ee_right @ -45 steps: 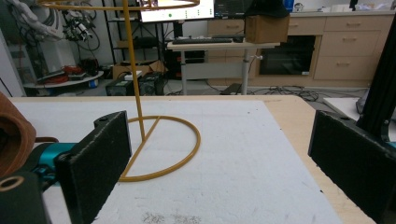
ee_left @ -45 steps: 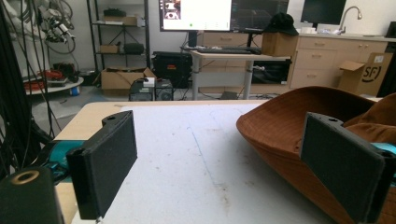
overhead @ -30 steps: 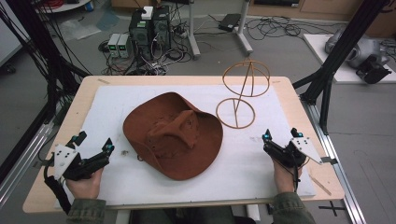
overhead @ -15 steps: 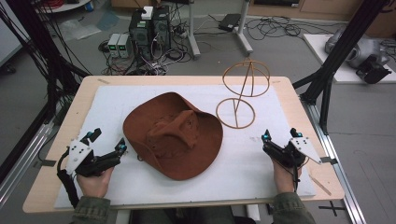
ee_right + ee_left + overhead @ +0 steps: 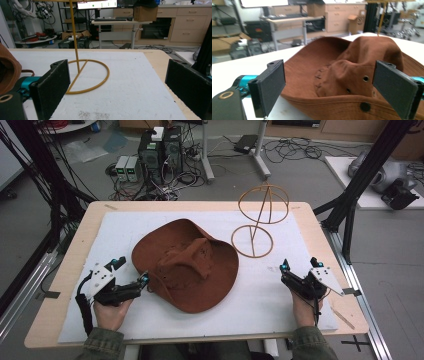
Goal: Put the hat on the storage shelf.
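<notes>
Straddling the brown hat's brim (image 5: 337, 106), the left hand-held gripper (image 5: 332, 85) gapes released — eyelets clear close-up, blurred from above.

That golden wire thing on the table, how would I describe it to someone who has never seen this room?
Start at the wooden table with the white mat on it. Beside the big brown hat, toward the far right of the mat, stands the wire stand. It is thin gold wire: a flat ring base, an upright rod and a rounded cage on top, the one see-through, upright thing there.
</notes>
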{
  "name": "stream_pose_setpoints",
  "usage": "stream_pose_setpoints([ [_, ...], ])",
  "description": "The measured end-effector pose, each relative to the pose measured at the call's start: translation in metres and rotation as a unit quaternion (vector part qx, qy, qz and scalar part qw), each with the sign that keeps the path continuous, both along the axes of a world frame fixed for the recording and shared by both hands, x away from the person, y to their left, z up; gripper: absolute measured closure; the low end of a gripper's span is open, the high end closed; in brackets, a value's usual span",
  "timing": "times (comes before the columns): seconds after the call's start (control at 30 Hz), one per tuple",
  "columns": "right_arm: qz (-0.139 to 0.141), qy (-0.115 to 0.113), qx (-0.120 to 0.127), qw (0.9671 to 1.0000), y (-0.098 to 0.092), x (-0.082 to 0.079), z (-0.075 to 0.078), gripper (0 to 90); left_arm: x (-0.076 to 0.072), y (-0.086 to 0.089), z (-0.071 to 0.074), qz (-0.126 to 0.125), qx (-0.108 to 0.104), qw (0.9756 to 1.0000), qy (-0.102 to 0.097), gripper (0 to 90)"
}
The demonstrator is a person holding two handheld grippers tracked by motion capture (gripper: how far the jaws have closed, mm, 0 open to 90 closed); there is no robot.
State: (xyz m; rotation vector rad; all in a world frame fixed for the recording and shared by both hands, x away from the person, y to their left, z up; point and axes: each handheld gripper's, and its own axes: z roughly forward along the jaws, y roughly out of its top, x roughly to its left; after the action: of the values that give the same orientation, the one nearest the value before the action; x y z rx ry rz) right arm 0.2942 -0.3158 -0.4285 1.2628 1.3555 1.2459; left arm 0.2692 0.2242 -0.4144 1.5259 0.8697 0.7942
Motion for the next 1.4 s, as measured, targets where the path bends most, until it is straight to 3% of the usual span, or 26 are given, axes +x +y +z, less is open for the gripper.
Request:
stream_pose_setpoints([
  [0.07,0.002,0.0,0.001,1.0,0.0,0.0,0.0,5.1,0.006,-0.006,-0.001,-0.016,0.003,0.9997,0.016,12.0],
  [0.3,0.002,0.002,0.0,1.0,-0.001,0.0,0.0,5.1,0.014,-0.016,-0.003,-0.037,0.006,0.9988,0.032,12.0],
  [0.47,0.005,0.005,-0.004,1.0,0.0,0.0,0.0,5.1,0.016,-0.017,-0.003,-0.045,-0.017,0.9978,0.045,12.1],
  [0.6,0.005,0.005,-0.002,1.0,0.0,0.0,0.0,5.1,0.018,-0.02,-0.004,-0.05,-0.006,0.9973,0.053,12.1],
  [1.03,0.013,0.009,-0.012,0.9998,0.001,0.003,-0.002,5.1,0.026,-0.026,-0.007,-0.041,-0.003,0.9967,0.069,12.7],
  [1.4,0.019,0.011,-0.016,0.9996,0.002,0.004,-0.002,5.1,0.036,-0.048,-0.011,-0.065,0.022,0.994,0.085,13.2],
])
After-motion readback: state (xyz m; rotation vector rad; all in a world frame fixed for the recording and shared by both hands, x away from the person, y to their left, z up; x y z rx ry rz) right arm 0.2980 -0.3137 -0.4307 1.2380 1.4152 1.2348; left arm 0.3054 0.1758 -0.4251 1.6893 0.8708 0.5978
